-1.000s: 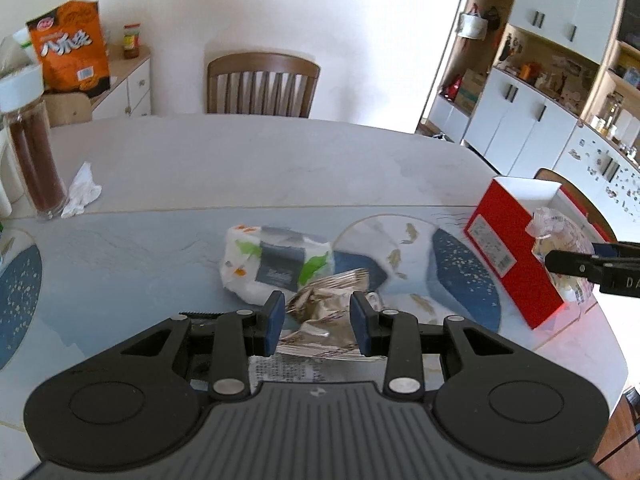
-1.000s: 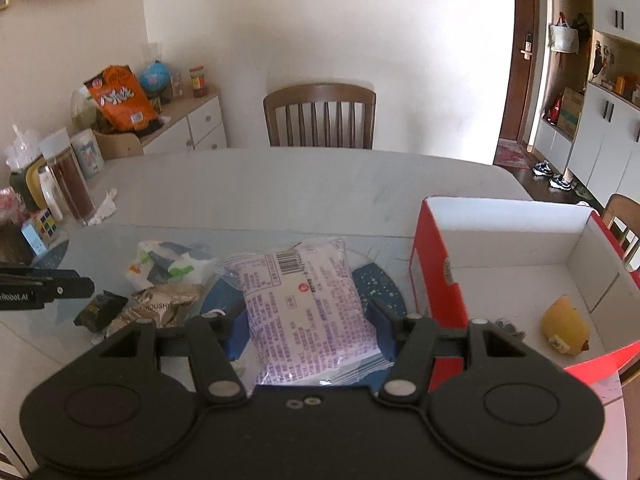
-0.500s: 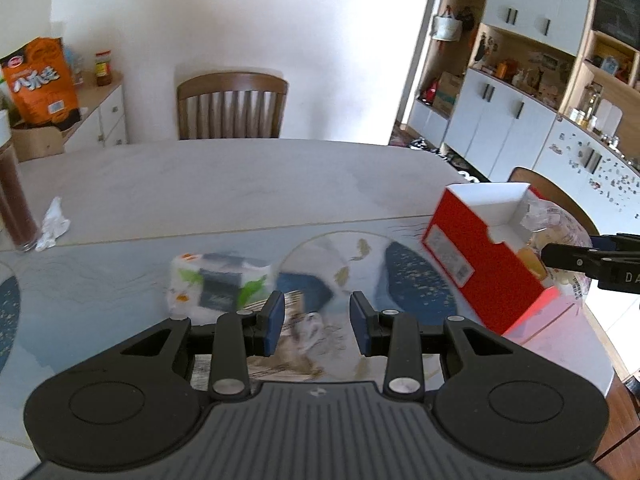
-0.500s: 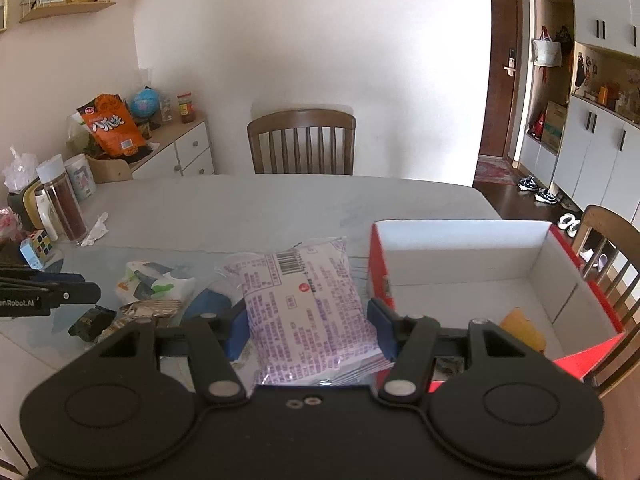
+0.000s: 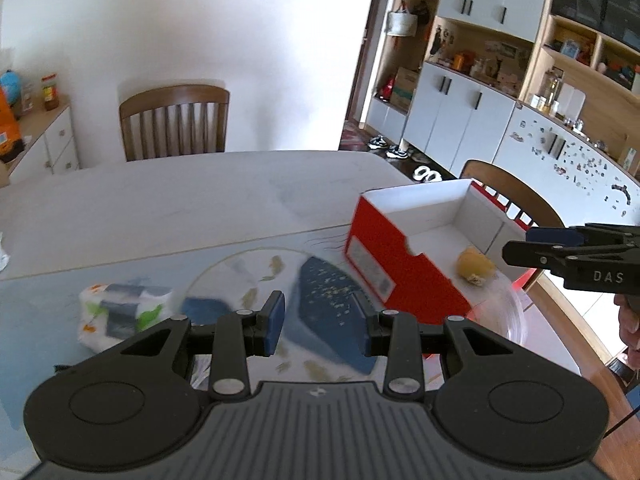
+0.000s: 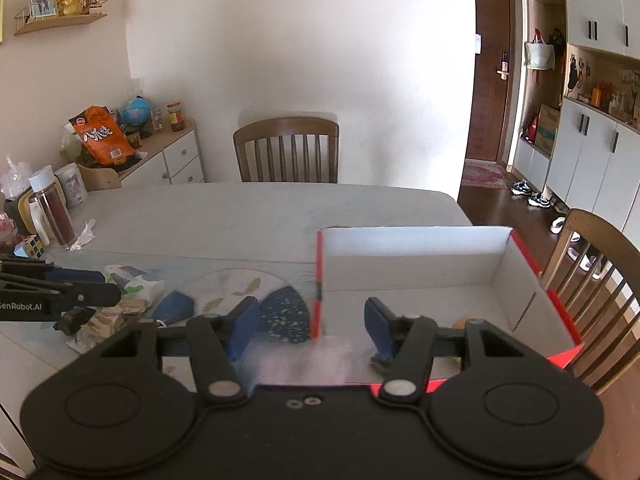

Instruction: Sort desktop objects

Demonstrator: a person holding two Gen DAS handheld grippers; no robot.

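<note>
A red box with a white inside (image 5: pixel 400 264) (image 6: pixel 420 264) stands on the table's right part. A yellow object (image 5: pixel 476 267) lies in it. My right gripper (image 6: pixel 306 326) is open over the box's near left corner. A blurred purple-white packet (image 6: pixel 308 364) shows just below its fingers, falling free. My left gripper (image 5: pixel 318 324) is open and empty above the placemat (image 5: pixel 320 292). A white tissue pack (image 5: pixel 120 312) (image 6: pixel 136 282) lies to its left. A crumpled brown wrapper (image 6: pixel 108 320) and a small dark item (image 6: pixel 72 320) lie beside it.
A jar with dark contents (image 6: pixel 54 212), a puzzle cube (image 6: pixel 30 246) and a crumpled tissue (image 6: pixel 84 232) stand at the table's far left. Wooden chairs stand behind the table (image 6: pixel 286 150) and at the right (image 6: pixel 596 264). A sideboard (image 6: pixel 160 160) holds snacks.
My right gripper has opened and let go of the purple-white packet over the box. My left gripper has swung to the right, away from the brown wrapper, still open.
</note>
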